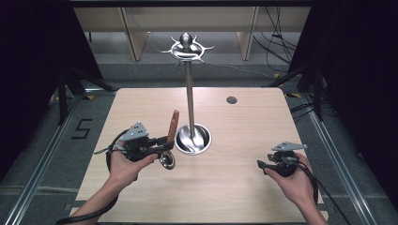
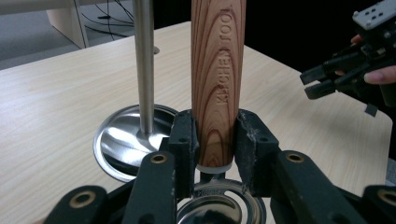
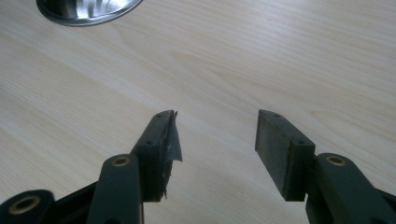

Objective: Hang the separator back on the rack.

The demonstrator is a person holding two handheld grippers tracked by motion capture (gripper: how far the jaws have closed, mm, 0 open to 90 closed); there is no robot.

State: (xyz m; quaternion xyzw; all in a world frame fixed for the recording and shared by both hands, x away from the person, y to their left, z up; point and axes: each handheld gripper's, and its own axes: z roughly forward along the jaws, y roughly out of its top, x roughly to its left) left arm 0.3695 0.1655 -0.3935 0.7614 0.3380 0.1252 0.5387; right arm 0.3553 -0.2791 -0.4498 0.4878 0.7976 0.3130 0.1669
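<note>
Step in hand, as I read it: carrying a utensil to hang on the rack. Left gripper (image 2: 215,140) has its jaws partly closed, clamped on the wood-grain handle stamped "KITCHEN TOOL" (image 2: 218,79), held upright just above the pale wooden counter (image 1: 234,187), beside the steel rack's round base (image 1: 193,139). Its shiny metal end (image 1: 167,161) hangs below the jaws. Right gripper (image 3: 215,140) rests apart, jaws wide and empty.

Next move likely calls for lifting the tool up the slim steel pole (image 1: 189,93) to 1 of the hooks on the crown (image 1: 187,48).
</note>
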